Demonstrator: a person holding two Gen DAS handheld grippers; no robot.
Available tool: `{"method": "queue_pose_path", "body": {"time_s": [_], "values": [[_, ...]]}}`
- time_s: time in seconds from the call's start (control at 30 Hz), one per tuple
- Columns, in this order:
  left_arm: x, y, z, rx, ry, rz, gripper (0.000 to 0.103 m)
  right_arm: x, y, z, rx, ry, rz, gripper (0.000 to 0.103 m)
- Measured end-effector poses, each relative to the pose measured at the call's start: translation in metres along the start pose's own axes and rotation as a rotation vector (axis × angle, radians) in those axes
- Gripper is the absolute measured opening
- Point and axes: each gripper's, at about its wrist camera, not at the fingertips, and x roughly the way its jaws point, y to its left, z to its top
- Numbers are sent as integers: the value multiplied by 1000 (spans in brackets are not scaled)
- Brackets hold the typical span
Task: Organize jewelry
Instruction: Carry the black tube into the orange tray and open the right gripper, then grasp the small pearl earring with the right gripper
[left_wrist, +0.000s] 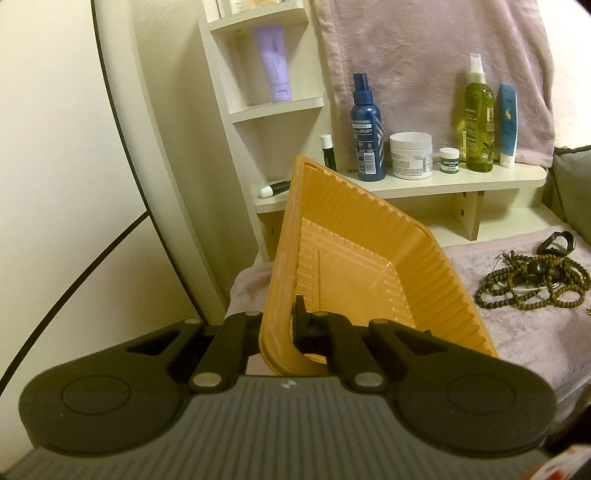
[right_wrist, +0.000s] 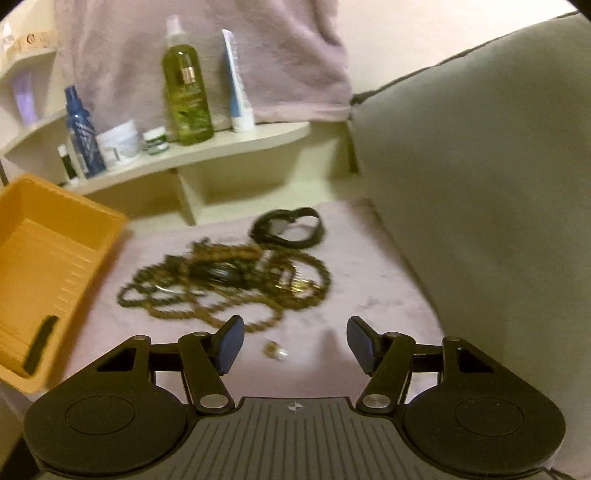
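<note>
My left gripper (left_wrist: 282, 325) is shut on the near rim of an orange ribbed plastic tray (left_wrist: 354, 258) and holds it tilted above the pale towel. The same tray (right_wrist: 48, 258) shows at the left of the right wrist view, with a left fingertip (right_wrist: 40, 343) over its rim. A tangle of brown bead necklaces (right_wrist: 225, 280) lies on the towel, seen also as a bead pile (left_wrist: 532, 284) to the tray's right. A black band (right_wrist: 288, 227) lies behind it. My right gripper (right_wrist: 295, 345) is open above the towel, and a small pale earring (right_wrist: 275, 350) lies between its fingers, untouched.
A cream shelf (left_wrist: 443, 181) behind carries a blue spray bottle (left_wrist: 365, 129), a white jar (left_wrist: 410, 155), a green bottle (left_wrist: 478, 118) and a blue-white tube (left_wrist: 508, 125). A grey cushion (right_wrist: 480, 184) walls off the right side. A pale towel (right_wrist: 207, 55) hangs behind the shelf.
</note>
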Motion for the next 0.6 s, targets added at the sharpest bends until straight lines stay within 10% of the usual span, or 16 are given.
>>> {"method": "queue_pose_path", "body": {"time_s": [0.6], "values": [[-2,-4,1,10,-3,6,4,26,26,-14,-141,52,-34,23]]}}
